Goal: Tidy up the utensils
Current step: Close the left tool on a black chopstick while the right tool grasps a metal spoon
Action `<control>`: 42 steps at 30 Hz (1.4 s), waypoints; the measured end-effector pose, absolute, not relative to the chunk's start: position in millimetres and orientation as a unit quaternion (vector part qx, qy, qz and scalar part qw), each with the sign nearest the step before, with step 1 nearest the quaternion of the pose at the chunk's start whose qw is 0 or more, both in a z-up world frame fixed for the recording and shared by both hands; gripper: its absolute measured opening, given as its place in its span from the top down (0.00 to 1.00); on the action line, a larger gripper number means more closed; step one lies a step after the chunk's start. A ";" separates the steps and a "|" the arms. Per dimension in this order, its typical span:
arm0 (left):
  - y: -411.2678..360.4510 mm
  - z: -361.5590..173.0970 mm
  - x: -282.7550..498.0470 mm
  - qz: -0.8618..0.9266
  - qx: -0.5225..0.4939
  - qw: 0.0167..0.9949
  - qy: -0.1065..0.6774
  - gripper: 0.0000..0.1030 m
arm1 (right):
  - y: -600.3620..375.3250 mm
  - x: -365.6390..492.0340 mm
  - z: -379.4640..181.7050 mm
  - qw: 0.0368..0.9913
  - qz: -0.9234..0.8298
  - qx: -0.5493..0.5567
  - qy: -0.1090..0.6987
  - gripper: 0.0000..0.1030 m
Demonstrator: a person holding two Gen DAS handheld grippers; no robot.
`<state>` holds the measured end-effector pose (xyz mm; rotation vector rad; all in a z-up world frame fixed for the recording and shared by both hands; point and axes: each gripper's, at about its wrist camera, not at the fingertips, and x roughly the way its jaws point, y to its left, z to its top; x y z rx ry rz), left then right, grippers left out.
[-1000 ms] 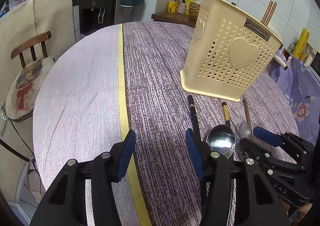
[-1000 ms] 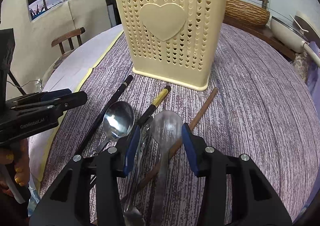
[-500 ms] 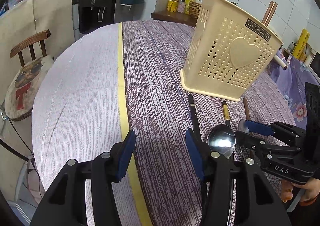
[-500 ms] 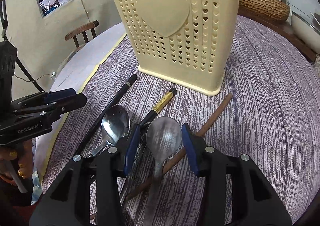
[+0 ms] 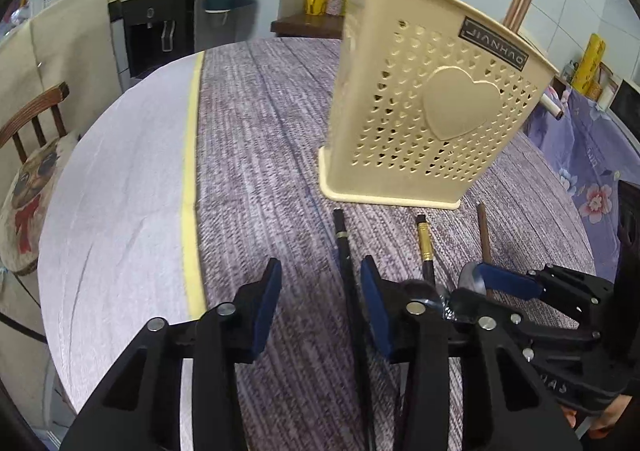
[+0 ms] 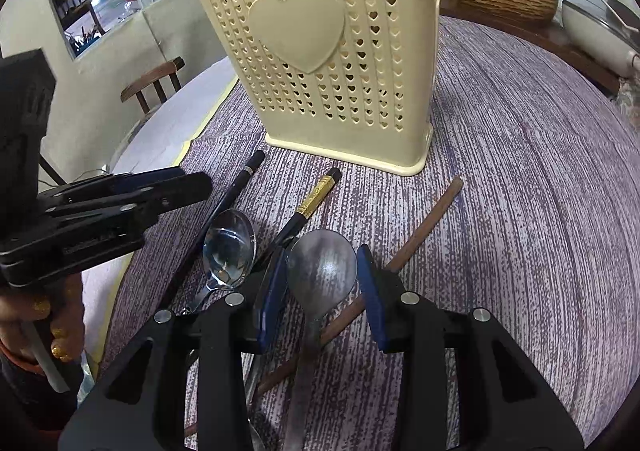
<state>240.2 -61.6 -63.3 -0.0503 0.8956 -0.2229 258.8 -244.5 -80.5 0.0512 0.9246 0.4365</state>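
The dull spoon [image 6: 322, 271] lies on the tabletop [image 6: 520, 179] in front of the holder [image 6: 320, 51], its bowl between the closing pads of the right claw [image 6: 322, 283], not yet pinched. It rests across a brown chopstick [image 6: 420, 231], so a squeeze could roll or skid it. The left claw [image 5: 318, 303], also closing, straddles a black chopstick [image 5: 344, 251] without touching it; the crowded claws may collide.

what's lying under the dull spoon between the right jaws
A brown wooden chopstick runs slantwise under the dull spoon, crossing beneath its neck. The spoon and the closing jaws hide the crossing itself.
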 end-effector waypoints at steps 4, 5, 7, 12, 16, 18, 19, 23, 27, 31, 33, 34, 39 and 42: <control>-74.6 -70.4 255.3 -0.117 -0.007 0.885 0.451 0.73 | -244.1 255.5 -80.9 0.874 0.206 0.030 0.439 0.64; -77.6 -73.0 258.1 -0.118 -0.002 0.882 0.456 0.75 | -245.0 254.7 -80.7 0.874 0.206 0.030 0.439 0.64; -82.5 -76.4 260.9 -0.117 0.009 0.882 0.457 0.83 | -244.7 253.2 -80.3 0.876 0.202 0.030 0.437 0.64; -87.0 -77.0 261.8 -0.104 0.029 0.884 0.454 0.91 | -244.1 250.2 -79.3 0.880 0.195 0.028 0.433 0.64; -90.3 -76.9 258.2 -0.095 0.039 0.888 0.447 0.91 | -243.4 247.9 -79.5 0.882 0.189 0.025 0.430 0.64; -90.5 -76.9 257.9 -0.092 0.038 0.890 0.445 0.91 | -243.4 247.2 -79.6 0.883 0.187 0.026 0.430 0.64; -90.2 -76.8 258.0 -0.091 0.036 0.890 0.445 0.91 | -243.5 247.0 -79.6 0.883 0.187 0.027 0.429 0.64; -89.2 -76.4 256.4 -0.087 0.029 0.892 0.443 0.92 | -242.1 246.5 -79.9 0.884 0.185 0.028 0.428 0.64; -87.5 -76.0 253.7 -0.091 0.011 0.891 0.445 0.92 | -247.6 242.7 -76.8 0.887 0.183 0.035 0.422 0.64; -80.9 -70.9 253.7 -0.099 -0.011 0.893 0.438 0.92 | -253.0 237.9 -69.6 0.892 0.186 0.043 0.409 0.64; -77.8 -63.7 250.0 -0.100 -0.018 0.898 0.427 0.92 | -254.6 234.9 -64.8 0.895 0.188 0.046 0.402 0.64; -74.9 -58.3 247.5 -0.102 -0.024 0.901 0.420 0.92 | -253.7 233.3 -62.3 0.896 0.190 0.047 0.398 0.64; -57.1 -27.7 230.4 -0.105 -0.053 0.917 0.382 0.92 | -257.8 225.0 -43.3 0.907 0.191 0.049 0.373 0.64; -46.1 -6.9 217.8 -0.108 -0.068 0.926 0.354 0.92 | -262.3 218.2 -28.3 0.913 0.192 0.053 0.356 0.64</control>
